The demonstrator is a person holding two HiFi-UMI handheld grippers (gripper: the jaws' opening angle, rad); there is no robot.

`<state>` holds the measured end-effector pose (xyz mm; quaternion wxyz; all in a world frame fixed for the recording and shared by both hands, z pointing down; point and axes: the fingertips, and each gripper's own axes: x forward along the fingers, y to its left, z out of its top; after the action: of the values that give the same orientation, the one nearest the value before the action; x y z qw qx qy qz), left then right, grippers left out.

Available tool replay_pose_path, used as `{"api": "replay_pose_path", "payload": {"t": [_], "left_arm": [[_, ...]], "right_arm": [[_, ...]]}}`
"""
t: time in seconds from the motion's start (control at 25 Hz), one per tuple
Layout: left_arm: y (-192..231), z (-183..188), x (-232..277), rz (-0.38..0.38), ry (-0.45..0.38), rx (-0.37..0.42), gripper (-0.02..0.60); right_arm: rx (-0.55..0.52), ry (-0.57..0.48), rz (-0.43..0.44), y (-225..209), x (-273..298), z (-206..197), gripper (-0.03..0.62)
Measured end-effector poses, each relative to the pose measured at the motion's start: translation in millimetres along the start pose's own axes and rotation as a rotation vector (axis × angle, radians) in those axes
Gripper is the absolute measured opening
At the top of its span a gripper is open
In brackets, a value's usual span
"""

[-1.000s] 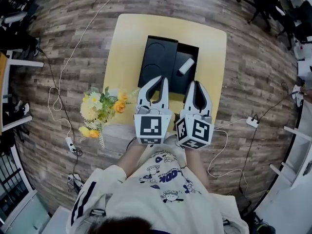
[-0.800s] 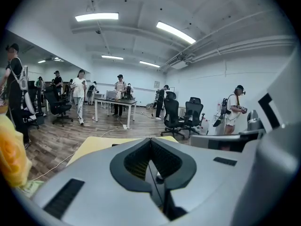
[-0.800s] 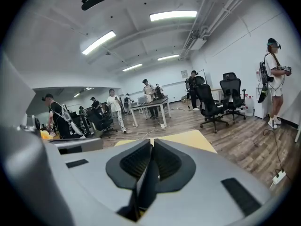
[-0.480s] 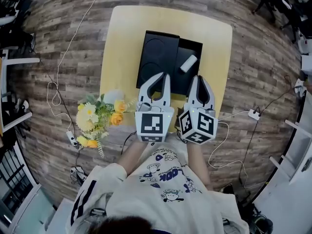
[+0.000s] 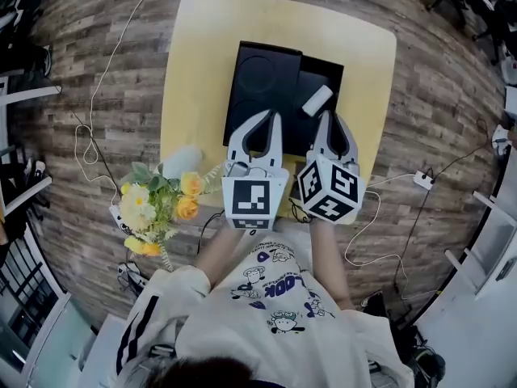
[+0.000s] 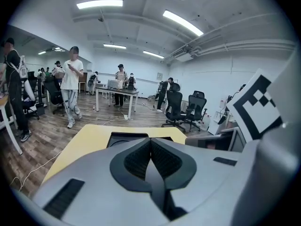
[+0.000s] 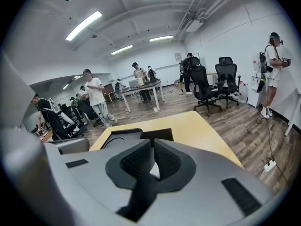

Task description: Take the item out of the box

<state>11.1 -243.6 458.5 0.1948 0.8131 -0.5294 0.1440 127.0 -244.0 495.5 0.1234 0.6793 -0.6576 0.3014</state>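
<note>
A black box [image 5: 323,79] stands open on the yellow table [image 5: 202,55], with its lid [image 5: 262,79] lying against its left side. A white oblong item [image 5: 317,99] lies inside the box. My left gripper [image 5: 272,115] hovers shut over the lid's near edge with nothing in it. My right gripper [image 5: 327,114] is shut and empty just short of the white item. In the left gripper view the jaws [image 6: 150,139] meet in front of the box [image 6: 126,136]. The right gripper view shows shut jaws [image 7: 153,142] before the box [image 7: 141,134].
A bunch of yellow and white flowers [image 5: 157,204] sits at the table's near left corner. Cables and a power strip [image 5: 422,179] lie on the wooden floor. Several people, desks and office chairs [image 6: 181,109] fill the room beyond the table.
Both grippers have moved forward over the near edge of the box. The right gripper's tip now lies close to the white item. Both stay shut.
</note>
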Motion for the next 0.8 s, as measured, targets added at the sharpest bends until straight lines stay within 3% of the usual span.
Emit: {"api": "replay_pose_path", "payload": {"t": [0.4,0.8], "left_arm": [[11,-14,10,0.012,0.034,-0.024,0.014],[16,-24,16,0.024,0.054,-0.04,0.014]], "right_arm": [[0.089,0.176,-0.042,-11,27,-33,0.044],[0.149,0.25,-0.068,-17,46,-46,0.048]]}}
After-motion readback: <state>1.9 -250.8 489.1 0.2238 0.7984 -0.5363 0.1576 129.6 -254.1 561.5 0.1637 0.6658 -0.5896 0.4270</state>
